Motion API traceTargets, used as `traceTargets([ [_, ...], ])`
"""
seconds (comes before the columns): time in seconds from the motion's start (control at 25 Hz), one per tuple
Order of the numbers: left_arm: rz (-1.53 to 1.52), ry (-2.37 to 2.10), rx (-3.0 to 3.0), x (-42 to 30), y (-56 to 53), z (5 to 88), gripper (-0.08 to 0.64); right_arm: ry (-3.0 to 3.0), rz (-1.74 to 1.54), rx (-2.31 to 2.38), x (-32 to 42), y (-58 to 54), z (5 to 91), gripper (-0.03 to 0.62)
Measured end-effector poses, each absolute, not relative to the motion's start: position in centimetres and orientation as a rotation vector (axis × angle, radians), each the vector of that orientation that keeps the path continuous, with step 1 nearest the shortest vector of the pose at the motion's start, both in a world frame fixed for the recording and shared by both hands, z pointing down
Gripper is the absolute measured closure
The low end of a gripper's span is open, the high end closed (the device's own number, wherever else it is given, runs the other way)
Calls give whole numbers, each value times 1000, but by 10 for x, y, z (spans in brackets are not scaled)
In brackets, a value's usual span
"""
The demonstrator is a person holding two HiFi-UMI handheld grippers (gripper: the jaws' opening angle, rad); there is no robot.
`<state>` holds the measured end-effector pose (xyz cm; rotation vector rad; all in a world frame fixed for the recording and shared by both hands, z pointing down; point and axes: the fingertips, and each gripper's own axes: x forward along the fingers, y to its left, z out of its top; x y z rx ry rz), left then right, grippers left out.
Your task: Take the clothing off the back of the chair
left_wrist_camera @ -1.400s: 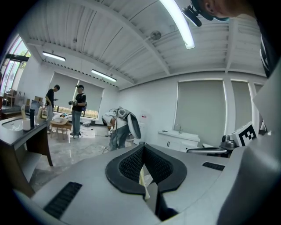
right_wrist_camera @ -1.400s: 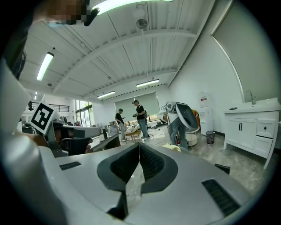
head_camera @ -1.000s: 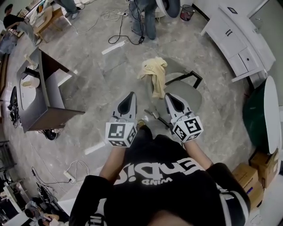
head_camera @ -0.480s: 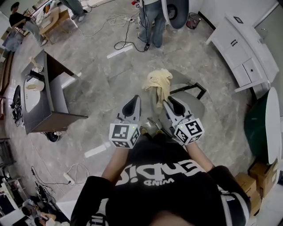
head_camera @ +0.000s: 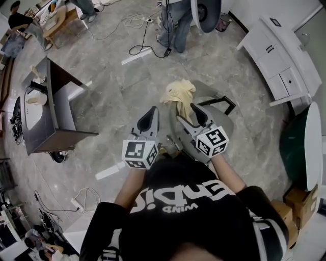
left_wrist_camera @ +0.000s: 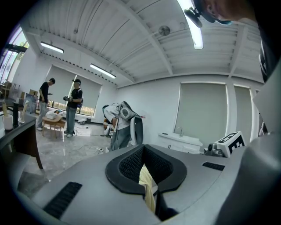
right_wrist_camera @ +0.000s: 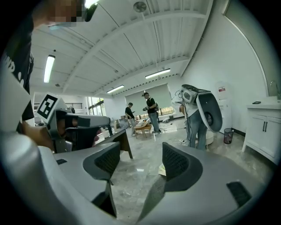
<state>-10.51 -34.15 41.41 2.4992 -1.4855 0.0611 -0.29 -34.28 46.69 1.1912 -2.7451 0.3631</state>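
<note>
A pale yellow piece of clothing hangs over the back of a grey office chair in front of me. My right gripper points at the cloth's hanging lower part, just short of it. Its jaws are opening and stand wide apart with nothing between them. A corner of the clothing shows beside the right pad. My left gripper is held left of the chair, apart from the cloth, with its jaws together. Only a strip of the clothing shows through the slit, farther off.
A dark desk stands to the left. A white cabinet lines the right wall. A person stands beyond the chair beside a white machine. Cables lie on the marble floor, and cartons sit at the lower right.
The right gripper's jaws have gone from together to wide apart. That gripper has also swung left, closer to the hanging cloth. The left gripper stays shut beside it.
</note>
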Motion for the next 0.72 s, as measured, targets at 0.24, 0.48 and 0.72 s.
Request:
traceTargets([
  [0.24,89,-1481,2490,-100,-349,422,545,-2610,366,1206,9,-390,520,328],
  [0.48,113,-1491,2469,-102,-356,428,545,-2450,376,1185,13,-436,583,311],
  [0.72,147,-1499,2447,-109,-362,435,545,-2341,402,1125,11,-469,629,295],
])
